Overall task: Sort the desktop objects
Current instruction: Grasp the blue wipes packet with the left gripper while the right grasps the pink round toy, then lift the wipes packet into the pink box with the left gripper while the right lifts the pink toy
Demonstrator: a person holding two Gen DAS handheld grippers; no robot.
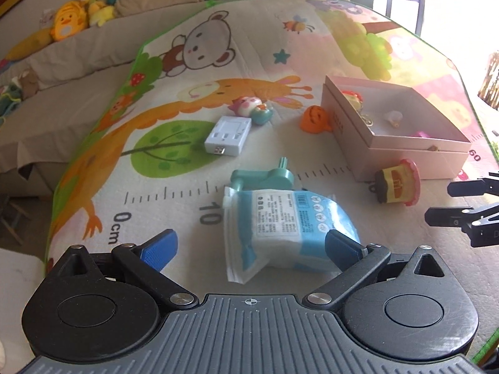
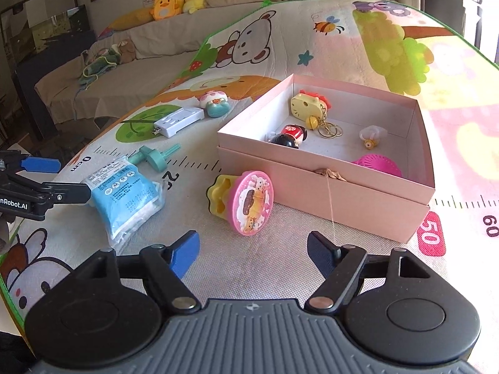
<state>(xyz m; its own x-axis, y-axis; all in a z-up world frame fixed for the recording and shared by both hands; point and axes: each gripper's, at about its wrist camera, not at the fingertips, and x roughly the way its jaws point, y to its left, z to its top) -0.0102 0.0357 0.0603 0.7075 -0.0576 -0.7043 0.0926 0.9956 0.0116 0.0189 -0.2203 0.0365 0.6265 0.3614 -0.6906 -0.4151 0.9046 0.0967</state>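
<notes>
Beside the pink box (image 2: 327, 187), my right gripper (image 2: 252, 249) hangs open and empty, my left gripper (image 1: 249, 246) open around the wipes packet (image 1: 287, 227); closing comes next, I judge.

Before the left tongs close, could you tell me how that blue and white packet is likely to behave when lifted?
The blue and white packet looks soft: its body bulges and its sealed edge is creased, so it would probably sag and squash. The glossy film may be slippery. It seems light for its size, and lying flat it is unlikely to roll.
</notes>
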